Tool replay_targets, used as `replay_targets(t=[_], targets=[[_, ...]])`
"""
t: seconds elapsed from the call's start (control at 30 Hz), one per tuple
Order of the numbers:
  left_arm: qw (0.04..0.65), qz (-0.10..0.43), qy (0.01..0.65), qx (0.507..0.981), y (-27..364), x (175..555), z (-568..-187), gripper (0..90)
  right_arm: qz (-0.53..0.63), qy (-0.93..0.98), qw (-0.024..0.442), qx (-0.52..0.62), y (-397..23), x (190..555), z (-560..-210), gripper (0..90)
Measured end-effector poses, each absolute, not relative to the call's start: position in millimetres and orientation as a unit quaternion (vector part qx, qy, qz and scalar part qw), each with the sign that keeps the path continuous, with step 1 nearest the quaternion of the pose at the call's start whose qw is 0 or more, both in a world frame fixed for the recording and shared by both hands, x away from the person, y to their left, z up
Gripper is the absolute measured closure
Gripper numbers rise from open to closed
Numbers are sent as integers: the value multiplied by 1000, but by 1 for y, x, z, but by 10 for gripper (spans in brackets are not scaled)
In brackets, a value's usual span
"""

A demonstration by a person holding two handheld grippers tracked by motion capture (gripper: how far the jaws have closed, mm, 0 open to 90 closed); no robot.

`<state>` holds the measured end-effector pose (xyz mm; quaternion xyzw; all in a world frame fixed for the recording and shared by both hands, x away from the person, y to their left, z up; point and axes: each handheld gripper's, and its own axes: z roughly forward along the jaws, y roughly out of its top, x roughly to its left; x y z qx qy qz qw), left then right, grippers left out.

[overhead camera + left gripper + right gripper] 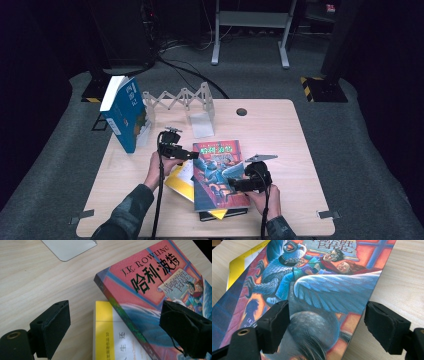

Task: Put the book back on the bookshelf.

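Books: the red one lies atop a yellow one on the surface (blue book already racked). Left gripper spread, empty; right gripper spread, straddling its edge, not yet lifted.

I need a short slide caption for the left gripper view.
Open hand-held gripper above a red illustrated book lying on a yellow book.

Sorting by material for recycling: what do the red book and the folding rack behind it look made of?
The red book: a paperback, seemingly glossy printed card, since its cover shines under the light. The folding rack: probably pale plastic or painted wood, matte; its criss-cross slats look rigid, but the view is too distant to settle which.
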<state>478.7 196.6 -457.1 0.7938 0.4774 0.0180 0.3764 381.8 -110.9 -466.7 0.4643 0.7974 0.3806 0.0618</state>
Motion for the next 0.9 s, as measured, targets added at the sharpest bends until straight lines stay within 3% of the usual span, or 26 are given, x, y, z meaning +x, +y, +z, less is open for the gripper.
replay_targets(t=[0.17, 0.5, 0.9], targets=[[378, 4, 482, 790, 188, 493, -461, 76, 382, 799, 72, 459, -110, 382, -467, 199], [375, -26, 458, 805, 164, 509, -469, 170, 380, 800, 73, 459, -108, 386, -467, 193], [392, -3, 457, 799, 164, 503, -452, 205, 386, 796, 59, 462, -110, 387, -468, 198]])
